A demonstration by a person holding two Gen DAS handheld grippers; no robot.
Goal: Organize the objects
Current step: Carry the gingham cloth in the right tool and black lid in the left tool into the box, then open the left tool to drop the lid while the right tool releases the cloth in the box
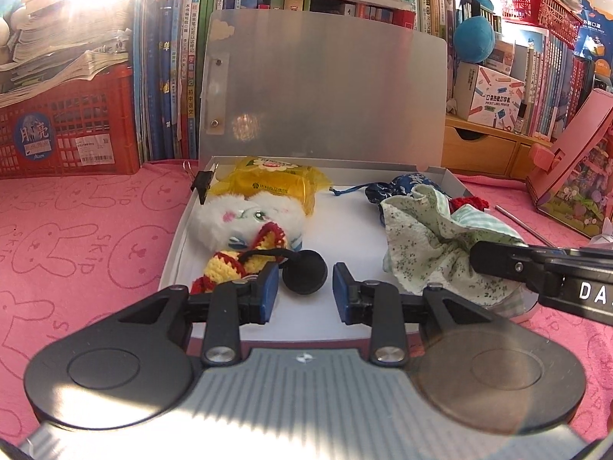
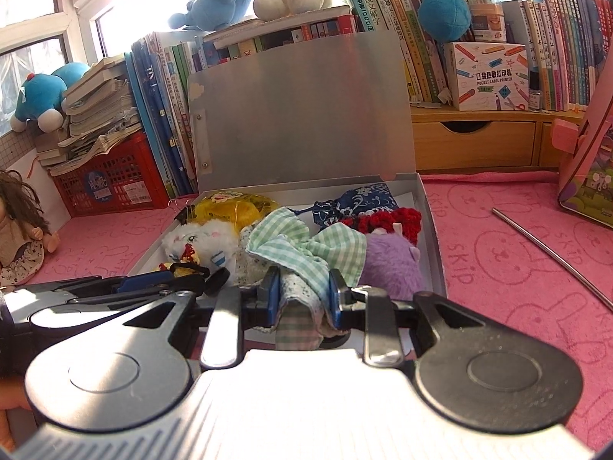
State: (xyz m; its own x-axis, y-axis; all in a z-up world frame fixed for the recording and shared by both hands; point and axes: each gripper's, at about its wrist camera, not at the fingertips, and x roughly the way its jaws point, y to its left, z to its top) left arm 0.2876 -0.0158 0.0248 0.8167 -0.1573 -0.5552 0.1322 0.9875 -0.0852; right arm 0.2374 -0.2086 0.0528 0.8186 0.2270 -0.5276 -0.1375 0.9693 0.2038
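An open grey box (image 1: 177,245) holds a yellow packet (image 1: 268,184), a white plush (image 1: 237,218), a yellow-and-red crochet piece (image 1: 226,264), a blue patterned pouch (image 2: 356,201), a red crochet piece (image 2: 398,218) and a purple plush (image 2: 390,264). A black disc (image 1: 304,273) on a cord stands upright between the tips of my left gripper (image 1: 305,293), whose pads sit against its edges. My right gripper (image 2: 303,287) is shut on a green checked and floral cloth (image 2: 306,245), bunched over the box's front right corner.
The box lid (image 1: 325,96) stands upright at the back, with a binder clip (image 1: 203,186) on the left wall. A metal rod (image 2: 551,253) lies on the pink towel (image 2: 498,287) to the right. Books, a red crate (image 1: 69,134), wooden drawers (image 2: 475,145) and a pink stand (image 1: 574,168) surround it.
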